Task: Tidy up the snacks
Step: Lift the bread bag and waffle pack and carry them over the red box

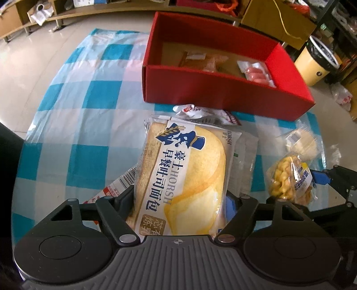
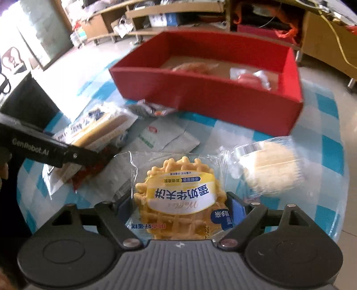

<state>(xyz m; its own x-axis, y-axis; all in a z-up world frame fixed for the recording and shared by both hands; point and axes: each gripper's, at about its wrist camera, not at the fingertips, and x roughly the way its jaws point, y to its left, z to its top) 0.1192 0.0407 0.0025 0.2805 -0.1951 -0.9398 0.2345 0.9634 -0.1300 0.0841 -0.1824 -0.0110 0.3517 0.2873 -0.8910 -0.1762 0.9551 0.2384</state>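
Observation:
My left gripper (image 1: 178, 200) is shut on a Horsh toast bread packet (image 1: 183, 178), its fingers on both sides of the pack. My right gripper (image 2: 180, 205) is shut on a round waffle packet (image 2: 178, 200); the same waffle shows at the right of the left wrist view (image 1: 287, 183). A red open box (image 1: 223, 93) stands at the far side of the blue-checked cloth (image 1: 78, 100), also seen in the right wrist view (image 2: 212, 100). It holds a bread packet (image 1: 207, 60) and a pink sausage packet (image 1: 256, 73).
A red-and-white wrapper (image 1: 200, 111) lies before the box. A pale round cake packet (image 2: 270, 165) lies right of the waffle, a flat white packet (image 2: 165, 136) behind it. Shelves (image 2: 156, 13) and a yellow bin (image 1: 316, 64) stand beyond the table.

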